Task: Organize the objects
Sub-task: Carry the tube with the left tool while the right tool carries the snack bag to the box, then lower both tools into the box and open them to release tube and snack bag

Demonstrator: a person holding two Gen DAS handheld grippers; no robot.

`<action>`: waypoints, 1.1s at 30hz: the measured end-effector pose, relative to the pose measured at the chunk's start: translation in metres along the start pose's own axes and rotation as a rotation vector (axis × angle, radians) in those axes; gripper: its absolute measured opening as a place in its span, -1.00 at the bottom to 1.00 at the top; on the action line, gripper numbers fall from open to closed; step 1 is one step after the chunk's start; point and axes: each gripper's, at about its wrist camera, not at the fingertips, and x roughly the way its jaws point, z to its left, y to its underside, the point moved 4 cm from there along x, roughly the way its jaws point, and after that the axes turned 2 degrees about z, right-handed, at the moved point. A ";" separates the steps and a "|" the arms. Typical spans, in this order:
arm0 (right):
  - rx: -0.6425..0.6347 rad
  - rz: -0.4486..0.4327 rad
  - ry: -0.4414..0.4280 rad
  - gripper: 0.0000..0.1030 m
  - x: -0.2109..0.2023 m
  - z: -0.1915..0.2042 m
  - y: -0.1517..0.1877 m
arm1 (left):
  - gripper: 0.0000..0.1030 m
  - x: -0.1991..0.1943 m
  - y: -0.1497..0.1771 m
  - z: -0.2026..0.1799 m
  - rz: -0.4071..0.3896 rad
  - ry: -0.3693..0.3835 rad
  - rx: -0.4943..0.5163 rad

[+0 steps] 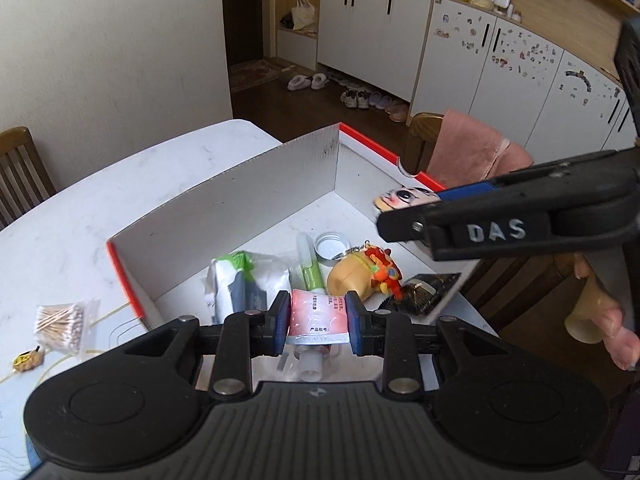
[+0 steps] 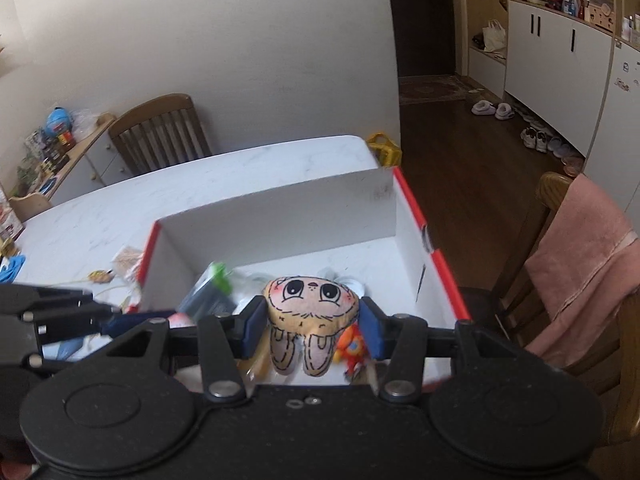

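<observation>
A white cardboard box (image 1: 256, 184) with orange rims sits on the marble table; it also shows in the right wrist view (image 2: 280, 216). My left gripper (image 1: 318, 320) is shut on a pink tube (image 1: 316, 314) over the box's near end. My right gripper (image 2: 312, 324) is shut on a peach plush bunny face (image 2: 312, 304), held above the box; its side and the plush (image 1: 404, 196) show at the right of the left wrist view. Inside the box lie a tissue pack (image 1: 240, 280), a green-and-white tube (image 1: 310, 268), a round tin (image 1: 330, 246), a plush keychain (image 1: 368, 276) and a dark sachet (image 1: 424, 292).
A bag of cotton swabs (image 1: 60, 326) and a small yellow charm (image 1: 26, 360) lie on the table left of the box. A chair with a pink towel (image 1: 468, 148) stands beyond the box's right side. Another wooden chair (image 2: 160, 132) stands at the far table edge.
</observation>
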 end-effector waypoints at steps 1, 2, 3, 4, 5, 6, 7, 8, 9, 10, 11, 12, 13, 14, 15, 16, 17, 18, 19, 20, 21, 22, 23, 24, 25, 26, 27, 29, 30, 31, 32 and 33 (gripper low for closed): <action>0.005 0.006 0.000 -0.06 0.005 -0.002 -0.003 | -0.46 0.004 -0.002 0.001 0.005 0.004 -0.007; 0.007 0.013 0.002 -0.06 0.010 -0.003 -0.006 | -0.46 0.008 -0.004 0.002 0.009 0.003 -0.012; 0.004 0.021 0.000 -0.06 0.015 -0.004 -0.009 | -0.46 0.012 -0.006 0.002 0.013 -0.001 -0.013; 0.000 0.027 0.000 -0.06 0.020 -0.004 -0.011 | -0.46 0.017 -0.008 0.002 0.016 -0.004 -0.012; -0.003 0.032 0.007 -0.05 0.026 -0.005 -0.014 | -0.46 0.021 -0.009 0.002 0.020 -0.004 -0.010; -0.006 0.040 0.012 -0.05 0.032 -0.006 -0.016 | -0.46 0.026 -0.011 0.002 0.024 -0.003 -0.010; -0.005 0.049 0.014 -0.05 0.038 -0.006 -0.018 | -0.46 0.030 -0.012 0.002 0.030 -0.002 -0.009; 0.001 0.057 0.017 -0.05 0.044 -0.007 -0.021 | -0.46 0.035 -0.012 0.003 0.035 -0.002 -0.007; 0.007 0.066 0.020 -0.05 0.050 -0.008 -0.023 | -0.46 0.040 -0.012 0.003 0.041 -0.005 -0.005; 0.012 0.076 0.019 -0.05 0.057 -0.009 -0.025 | -0.46 0.045 -0.012 0.003 0.049 -0.010 -0.004; 0.020 0.086 0.017 -0.05 0.063 -0.010 -0.027 | -0.46 0.049 -0.013 0.004 0.055 -0.012 -0.007; 0.026 0.098 0.014 -0.05 0.069 -0.010 -0.028 | -0.46 0.053 -0.013 0.004 0.060 -0.008 -0.011; 0.026 0.110 0.016 -0.05 0.076 -0.011 -0.029 | -0.46 0.057 -0.013 0.004 0.066 -0.004 -0.011; 0.024 0.121 0.023 -0.05 0.082 -0.011 -0.029 | -0.46 0.060 -0.014 0.004 0.071 -0.004 -0.005; 0.018 0.132 0.028 -0.05 0.088 -0.011 -0.029 | -0.46 0.063 -0.014 0.003 0.077 -0.006 0.005; 0.013 0.143 0.033 -0.05 0.093 -0.011 -0.028 | -0.46 0.067 -0.014 0.002 0.085 -0.008 0.012; 0.011 0.152 0.038 -0.05 0.098 -0.012 -0.028 | -0.46 0.071 -0.014 0.001 0.094 -0.007 0.015; 0.009 0.161 0.042 -0.05 0.102 -0.012 -0.028 | -0.46 0.074 -0.014 0.001 0.102 -0.004 0.015; 0.007 0.172 0.043 -0.05 0.106 -0.012 -0.027 | -0.46 0.078 -0.013 0.001 0.109 -0.004 0.016; 0.004 0.181 0.045 -0.05 0.110 -0.012 -0.027 | -0.46 0.081 -0.014 0.001 0.117 -0.006 0.018; 0.001 0.187 0.050 -0.05 0.112 -0.012 -0.026 | -0.46 0.084 -0.013 0.001 0.122 -0.008 0.022; -0.004 0.194 0.053 -0.05 0.115 -0.012 -0.025 | -0.46 0.086 -0.013 0.002 0.125 -0.009 0.023; -0.006 0.202 0.054 -0.05 0.118 -0.011 -0.025 | -0.46 0.088 -0.014 0.003 0.129 -0.008 0.020; -0.007 0.209 0.056 -0.05 0.120 -0.011 -0.025 | -0.46 0.090 -0.014 0.004 0.133 -0.006 0.018; -0.008 0.216 0.058 -0.05 0.122 -0.011 -0.024 | -0.46 0.091 -0.014 0.005 0.136 -0.003 0.016; -0.009 0.224 0.059 -0.04 0.124 -0.011 -0.024 | -0.46 0.093 -0.015 0.005 0.139 0.002 0.016; -0.008 0.233 0.061 -0.04 0.125 -0.011 -0.024 | -0.46 0.094 -0.015 0.005 0.144 0.009 0.020; -0.014 0.245 0.064 -0.04 0.128 -0.011 -0.022 | -0.46 0.098 -0.016 0.004 0.154 0.020 0.017; -0.019 0.250 0.066 -0.03 0.130 -0.012 -0.023 | -0.46 0.099 -0.016 0.005 0.161 0.022 0.011; -0.021 0.255 0.069 -0.03 0.131 -0.012 -0.022 | -0.46 0.101 -0.016 0.006 0.164 0.017 0.008; -0.018 0.259 0.067 -0.03 0.131 -0.013 -0.022 | -0.46 0.102 -0.017 0.007 0.165 0.013 0.008; -0.015 0.262 0.061 -0.03 0.132 -0.013 -0.022 | -0.46 0.103 -0.019 0.007 0.169 0.014 0.006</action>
